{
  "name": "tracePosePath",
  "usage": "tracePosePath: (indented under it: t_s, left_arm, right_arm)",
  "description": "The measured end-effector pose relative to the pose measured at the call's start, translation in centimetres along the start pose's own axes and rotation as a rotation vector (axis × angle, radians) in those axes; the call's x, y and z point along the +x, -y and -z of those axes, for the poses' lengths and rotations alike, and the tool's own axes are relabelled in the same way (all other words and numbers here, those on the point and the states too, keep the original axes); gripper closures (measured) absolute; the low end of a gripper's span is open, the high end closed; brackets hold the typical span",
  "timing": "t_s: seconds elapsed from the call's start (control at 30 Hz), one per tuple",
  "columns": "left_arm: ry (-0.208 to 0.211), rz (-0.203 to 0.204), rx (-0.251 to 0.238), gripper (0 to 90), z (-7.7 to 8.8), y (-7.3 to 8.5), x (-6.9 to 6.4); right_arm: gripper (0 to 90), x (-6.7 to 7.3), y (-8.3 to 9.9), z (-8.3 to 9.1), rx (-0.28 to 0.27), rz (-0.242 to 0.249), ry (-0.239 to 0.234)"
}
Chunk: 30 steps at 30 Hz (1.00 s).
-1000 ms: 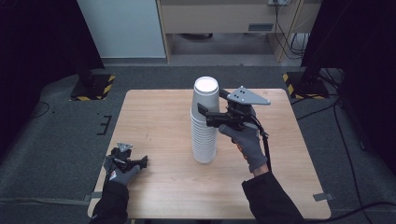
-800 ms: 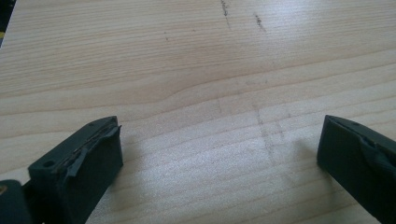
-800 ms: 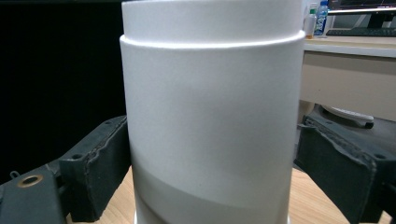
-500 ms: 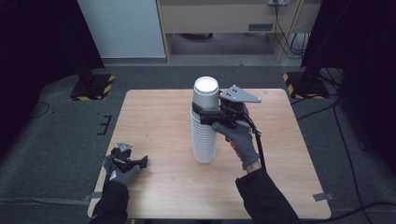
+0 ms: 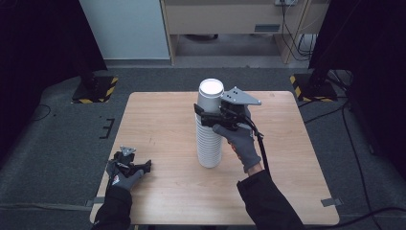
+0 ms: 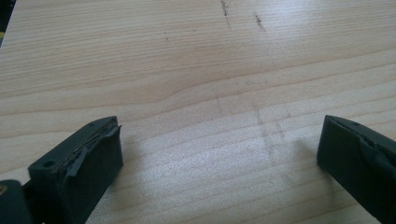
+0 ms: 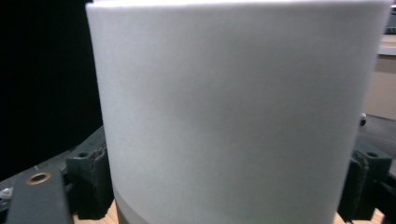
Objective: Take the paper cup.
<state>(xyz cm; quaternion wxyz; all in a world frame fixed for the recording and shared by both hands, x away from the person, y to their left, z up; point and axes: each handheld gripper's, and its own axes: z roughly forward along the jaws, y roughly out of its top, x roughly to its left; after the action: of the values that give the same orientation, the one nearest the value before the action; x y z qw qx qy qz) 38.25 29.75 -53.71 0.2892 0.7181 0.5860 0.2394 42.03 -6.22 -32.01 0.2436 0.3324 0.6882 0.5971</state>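
Note:
A tall stack of white paper cups (image 5: 209,143) stands upside down at the middle of the wooden table (image 5: 158,120). My right gripper (image 5: 207,114) is up at the top cup (image 5: 210,94), open, with one jaw on each side of it. In the right gripper view the top cup (image 7: 233,107) sits between the jaws of the right gripper (image 7: 229,182), which lie close against its walls. My left gripper (image 5: 143,166) rests low near the table's front left corner, open. In the left gripper view the left gripper (image 6: 219,158) has only bare wood between its jaws.
Dark grey floor surrounds the table. Black stands with yellow-striped feet (image 5: 95,89) are at the back left and back right. A cabinet with cables (image 5: 287,24) lines the far wall. The right gripper's cable (image 5: 261,148) trails along the forearm.
My right gripper has moved left, onto the top of the stack, and its jaws now straddle the top cup. The left gripper has stayed where it was.

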Motion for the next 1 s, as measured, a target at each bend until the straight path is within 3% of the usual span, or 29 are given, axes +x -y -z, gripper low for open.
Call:
tracePosePath:
  t_s: [0.33, 1.0]
  left_arm:
    - [0.000, 0.000, 0.000, 0.0, 0.0, 0.0, 0.0]
    - [0.000, 0.000, 0.000, 0.0, 0.0, 0.0, 0.0]
  right_arm:
    - [15.7, 0.0, -0.2, 0.1, -0.011, -0.004, 0.003]
    - [15.9, -0.1, -3.4, 1.3, -0.095, -0.023, -0.012]
